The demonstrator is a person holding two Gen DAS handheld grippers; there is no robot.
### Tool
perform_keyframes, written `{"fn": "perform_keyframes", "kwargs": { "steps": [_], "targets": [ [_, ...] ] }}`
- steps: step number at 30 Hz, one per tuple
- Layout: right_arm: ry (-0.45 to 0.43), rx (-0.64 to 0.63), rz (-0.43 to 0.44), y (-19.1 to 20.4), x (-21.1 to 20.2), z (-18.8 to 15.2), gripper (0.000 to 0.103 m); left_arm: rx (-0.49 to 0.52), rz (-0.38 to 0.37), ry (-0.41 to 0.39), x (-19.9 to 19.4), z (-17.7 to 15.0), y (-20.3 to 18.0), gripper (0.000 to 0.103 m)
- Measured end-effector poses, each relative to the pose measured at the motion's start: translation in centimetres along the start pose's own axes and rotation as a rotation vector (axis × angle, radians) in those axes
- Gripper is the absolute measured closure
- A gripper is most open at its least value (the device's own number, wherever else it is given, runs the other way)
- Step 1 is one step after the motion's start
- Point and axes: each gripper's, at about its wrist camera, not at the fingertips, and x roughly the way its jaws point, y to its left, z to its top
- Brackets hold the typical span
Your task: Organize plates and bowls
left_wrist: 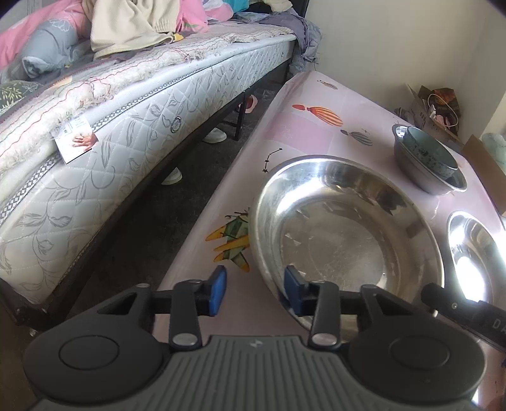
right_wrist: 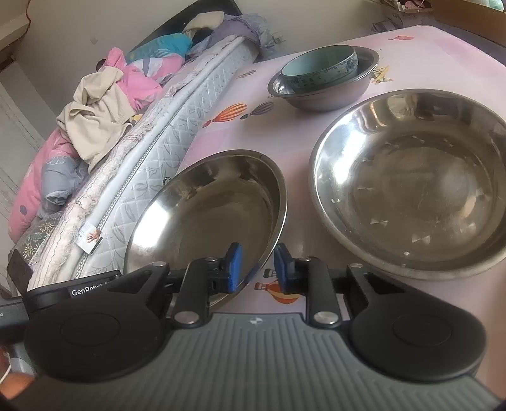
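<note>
— Starting from the left, what is there?

— The bed (left_wrist: pixel 126 142), its mattress running alongside the desk (left_wrist: pixel 316 95) with a dark strip of floor between them. Heaped bedding (left_wrist: pixel 132 25) lies on top and shoes (left_wrist: pixel 215 136) sit underneath.

— And the left gripper (left_wrist: pixel 254 292)?

— Its fingers are spread apart across the near rim of the large steel bowl (left_wrist: pixel 348 227), one inside and one outside. Nothing is pinched yet. I'd say it is lined up to take the bowl by its edge.

— Where are the other dishes?

— Further back a blue-green ceramic bowl (left_wrist: pixel 433 151) already sits nested in a small steel bowl (left_wrist: pixel 423 177), so stacking by size looks like the plan. To the right is the medium steel bowl (right_wrist: pixel 205 215). The right gripper (right_wrist: pixel 257 268) straddles its rim too, fingers released, with a gap showing on the outer side.

— Does it fit into the large one?

— Probably; it looks smaller, and the large bowl is empty.

— The surface?

— A glossy pink cloth printed with balloons, likely slippery under steel. Cardboard and bags (left_wrist: pixel 439 107) fill the far corner by the pale wall.
</note>
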Motion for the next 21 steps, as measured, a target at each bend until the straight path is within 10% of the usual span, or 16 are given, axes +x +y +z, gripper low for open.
{"fn": "perform_keyframes", "kwargs": {
  "steps": [3, 21],
  "targets": [
    [-0.002, 0.009, 0.011, -0.4, 0.3, 0.0, 0.091, 0.0, -0.027, 0.007, 0.0, 0.0, -0.2, 0.086],
    [0.071, 0.012, 0.042, -1.3, -3.3, -2.2, 0.091, 0.058, -0.017, 0.082, -3.1, -3.1, -0.7, 0.085]
  ]
}}
